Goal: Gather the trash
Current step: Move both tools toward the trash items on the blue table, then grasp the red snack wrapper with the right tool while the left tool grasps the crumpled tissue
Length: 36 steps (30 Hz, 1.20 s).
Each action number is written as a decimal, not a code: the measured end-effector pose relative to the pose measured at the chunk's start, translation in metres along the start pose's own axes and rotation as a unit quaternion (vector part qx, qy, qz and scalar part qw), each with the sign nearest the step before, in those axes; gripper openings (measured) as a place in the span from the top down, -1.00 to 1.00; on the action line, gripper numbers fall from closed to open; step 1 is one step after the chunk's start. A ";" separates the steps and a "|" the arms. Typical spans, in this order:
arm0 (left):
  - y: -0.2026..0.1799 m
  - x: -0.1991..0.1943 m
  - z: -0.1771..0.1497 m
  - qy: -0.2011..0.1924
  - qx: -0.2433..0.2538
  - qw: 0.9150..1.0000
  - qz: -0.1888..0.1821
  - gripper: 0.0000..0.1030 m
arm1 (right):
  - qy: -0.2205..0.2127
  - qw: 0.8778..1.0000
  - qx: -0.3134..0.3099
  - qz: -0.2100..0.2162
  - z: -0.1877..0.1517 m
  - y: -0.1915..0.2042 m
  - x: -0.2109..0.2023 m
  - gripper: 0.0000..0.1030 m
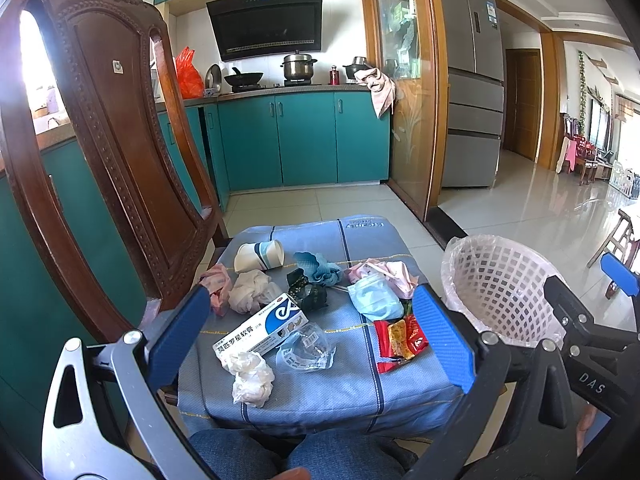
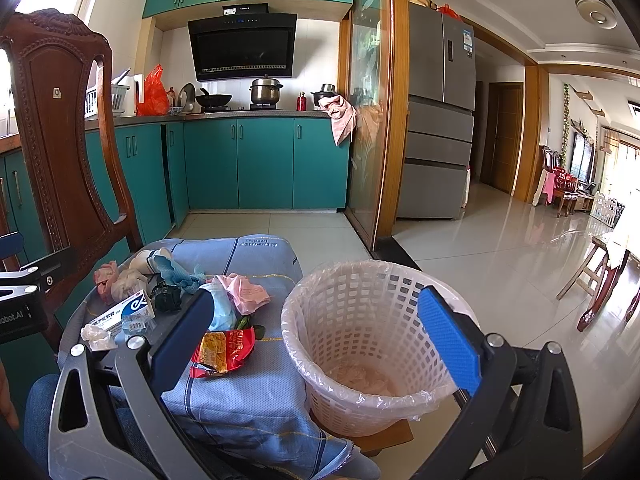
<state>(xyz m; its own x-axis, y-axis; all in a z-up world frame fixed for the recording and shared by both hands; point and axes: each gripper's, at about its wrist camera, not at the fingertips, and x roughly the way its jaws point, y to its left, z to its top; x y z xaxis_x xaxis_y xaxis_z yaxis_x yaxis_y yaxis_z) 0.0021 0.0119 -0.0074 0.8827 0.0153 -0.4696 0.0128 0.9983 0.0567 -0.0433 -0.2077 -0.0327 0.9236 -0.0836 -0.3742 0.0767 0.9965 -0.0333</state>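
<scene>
Trash lies on a blue cloth-covered stool [image 1: 340, 392]: a medicine box [image 1: 262, 330], crumpled tissues [image 1: 252, 374], a clear wrapper [image 1: 306, 346], a red snack wrapper [image 1: 400, 342], a blue face mask [image 1: 374, 300], a paper cup [image 1: 259, 256], pink paper [image 1: 384, 272] and a blue glove [image 1: 318, 268]. A white lattice bin [image 2: 372, 340] with a plastic liner stands to the right of the stool. My left gripper [image 1: 310, 336] is open and empty above the trash. My right gripper [image 2: 320, 332] is open and empty, over the stool's right edge and the bin.
A carved wooden chair [image 1: 120, 152] stands close on the left. Teal kitchen cabinets [image 1: 304, 136] and a stove are behind. A fridge [image 1: 474, 92] and tiled floor lie to the right. The person's knees [image 1: 300, 456] are at the stool's near edge.
</scene>
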 end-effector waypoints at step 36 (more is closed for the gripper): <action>0.092 0.120 -0.070 0.239 -0.041 0.970 0.017 -0.94 | 0.203 0.965 -0.114 0.119 -0.073 0.104 0.160 -0.84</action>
<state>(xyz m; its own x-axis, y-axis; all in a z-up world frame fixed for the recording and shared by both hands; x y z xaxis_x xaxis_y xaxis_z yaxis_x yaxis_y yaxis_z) 0.0767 0.1095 -0.1203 0.5627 0.0528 -0.8250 -0.0665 0.9976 0.0185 0.0848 -0.1174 -0.1638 0.6782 0.1084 -0.7268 -0.2481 0.9648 -0.0876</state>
